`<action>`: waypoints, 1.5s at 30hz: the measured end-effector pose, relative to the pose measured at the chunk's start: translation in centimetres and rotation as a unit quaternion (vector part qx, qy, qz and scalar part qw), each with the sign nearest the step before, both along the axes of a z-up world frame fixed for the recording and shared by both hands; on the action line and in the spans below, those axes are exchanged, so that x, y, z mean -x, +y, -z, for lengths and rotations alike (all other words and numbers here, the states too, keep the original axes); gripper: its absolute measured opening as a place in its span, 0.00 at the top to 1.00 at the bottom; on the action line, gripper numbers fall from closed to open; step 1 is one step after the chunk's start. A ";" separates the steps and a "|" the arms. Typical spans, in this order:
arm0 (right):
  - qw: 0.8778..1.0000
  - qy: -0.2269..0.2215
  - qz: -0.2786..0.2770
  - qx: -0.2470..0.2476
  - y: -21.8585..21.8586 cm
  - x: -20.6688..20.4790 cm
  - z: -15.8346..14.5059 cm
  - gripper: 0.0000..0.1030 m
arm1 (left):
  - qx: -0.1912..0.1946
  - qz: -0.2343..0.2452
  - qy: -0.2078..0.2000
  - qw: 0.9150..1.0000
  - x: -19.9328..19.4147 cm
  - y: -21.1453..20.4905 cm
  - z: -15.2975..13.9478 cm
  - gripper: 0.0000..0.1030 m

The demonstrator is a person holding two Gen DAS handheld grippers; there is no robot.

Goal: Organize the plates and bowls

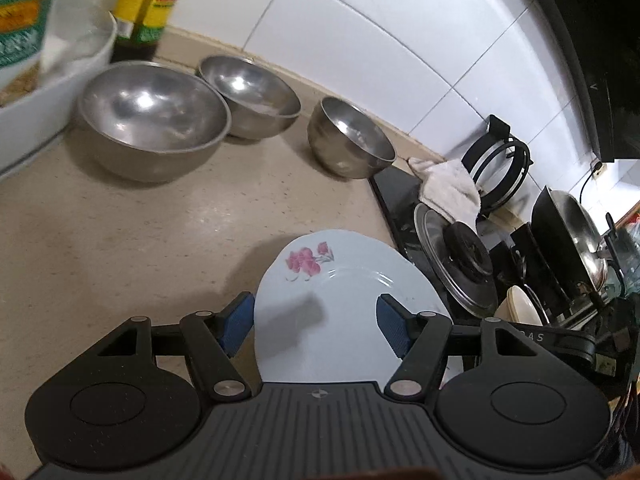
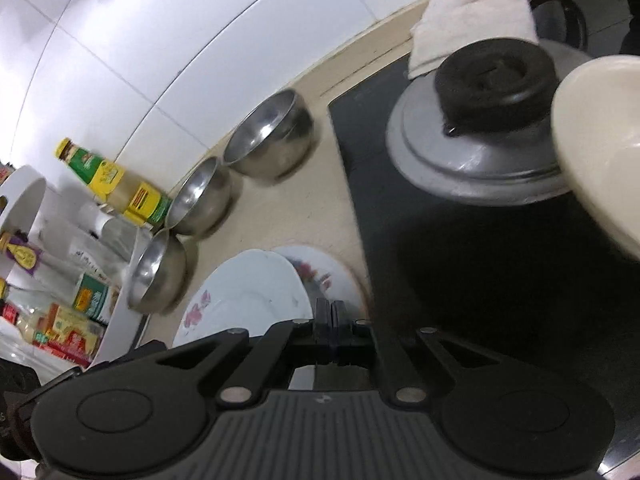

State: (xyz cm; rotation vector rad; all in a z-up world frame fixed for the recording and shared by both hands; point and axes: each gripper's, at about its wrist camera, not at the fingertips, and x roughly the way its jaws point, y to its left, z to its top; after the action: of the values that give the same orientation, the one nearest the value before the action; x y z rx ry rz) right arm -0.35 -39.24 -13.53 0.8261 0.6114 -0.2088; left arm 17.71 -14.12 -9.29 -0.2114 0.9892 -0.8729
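Observation:
A pale blue plate [image 1: 340,280] with pink flowers hangs tilted over the beige counter [image 1: 140,240]. My right gripper [image 2: 332,308] is shut on the near rim of this plate [image 2: 248,288]. Below it, a second flowered plate [image 2: 340,272] lies flat beside the stove. My left gripper [image 1: 316,326] is open, its blue pads [image 1: 240,324] flanking the plate's near part without pressing on it. Three steel bowls [image 1: 154,120] [image 1: 250,94] [image 1: 350,138] stand in a row along the wall. A cream bowl [image 2: 600,152] sits at the right, by the pot lid.
The black stove top [image 2: 440,260] carries a grey pot lid [image 2: 472,152], a white cloth [image 1: 448,188] and a pan [image 1: 568,232]. Sauce bottles [image 1: 140,12] and a white tub [image 1: 60,80] crowd the left end. The right gripper's black body [image 1: 568,346] shows at the plate's right.

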 end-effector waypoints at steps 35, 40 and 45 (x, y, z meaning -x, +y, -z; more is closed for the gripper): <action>0.968 -0.060 -0.179 0.165 10.6 -5.2 -5.5 0.71 | -0.079 -0.285 -0.077 0.952 5.6 20.5 -3.2 0.27; 0.942 -0.062 -0.304 0.128 18.3 -10.6 -5.2 0.71 | -0.133 -0.384 -0.091 0.909 5.5 26.8 -4.5 0.23; 0.898 -0.069 -0.402 0.167 27.0 -13.9 -5.5 0.69 | -0.180 -0.429 -0.096 0.880 4.6 29.5 -4.6 0.19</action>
State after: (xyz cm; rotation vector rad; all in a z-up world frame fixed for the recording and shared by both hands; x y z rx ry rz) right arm 13.54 -12.26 -7.99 0.2047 0.7109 0.4898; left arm 13.08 15.42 -4.69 -0.2109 0.7365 0.1091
